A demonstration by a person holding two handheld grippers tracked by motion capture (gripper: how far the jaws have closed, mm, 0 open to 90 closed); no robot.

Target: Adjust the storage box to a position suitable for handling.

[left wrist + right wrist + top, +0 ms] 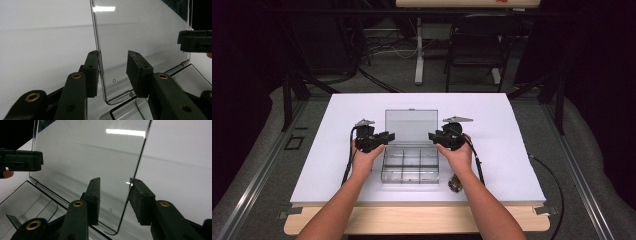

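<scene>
High view: clear compartment box point(410, 165) sits mid-counter point(337, 130), toward the near edge, lid point(411, 126) standing upright at its far side. Left gripper point(388, 136) and right gripper point(432, 135) flank the lid's two side edges. Small brown object point(455, 183) lies by the box's near right corner.

Left gripper view: jaws part-open, straddling the lid's point(140, 37) edge; one pad looks close to touching, the other stands clear.

Right gripper view: jaws part-open around the opposite lid point(87, 152) edge, no clamp visible.

Risk: uneven pressure from either side could twist the thin lid, strain its hinge, or drag the light box across the counter.
</scene>
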